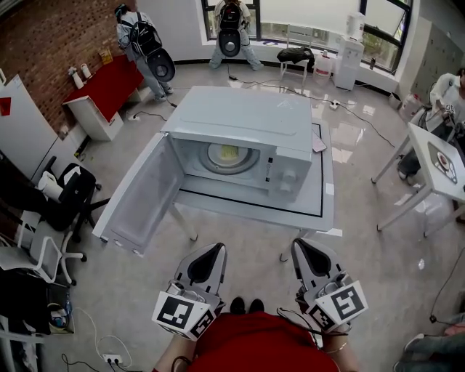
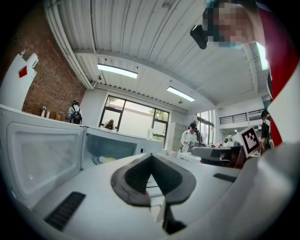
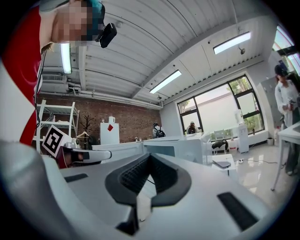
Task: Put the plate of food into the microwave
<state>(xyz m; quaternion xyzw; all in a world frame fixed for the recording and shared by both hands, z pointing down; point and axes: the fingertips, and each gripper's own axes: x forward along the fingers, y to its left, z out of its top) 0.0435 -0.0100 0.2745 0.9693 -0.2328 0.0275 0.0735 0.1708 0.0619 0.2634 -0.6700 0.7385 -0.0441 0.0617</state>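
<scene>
Left tongs (image 1: pixel 219 248) pressed fully together, holding nothing; right tongs (image 1: pixel 297 244) likewise together and empty.

Bright daylight thru windows (image 1: pixel 305 11), glare on floor (image 1: pixel 356 134), fisheye edges — sharp centre

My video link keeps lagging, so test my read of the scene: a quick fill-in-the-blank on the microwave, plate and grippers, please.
The white box-shaped microwave on the white table has its door swung ____.
The round plate of yellow food lies ____ the microwave.
The left gripper and right gripper are both shut, holding ____.
Missing words: open; inside; nothing.
</scene>
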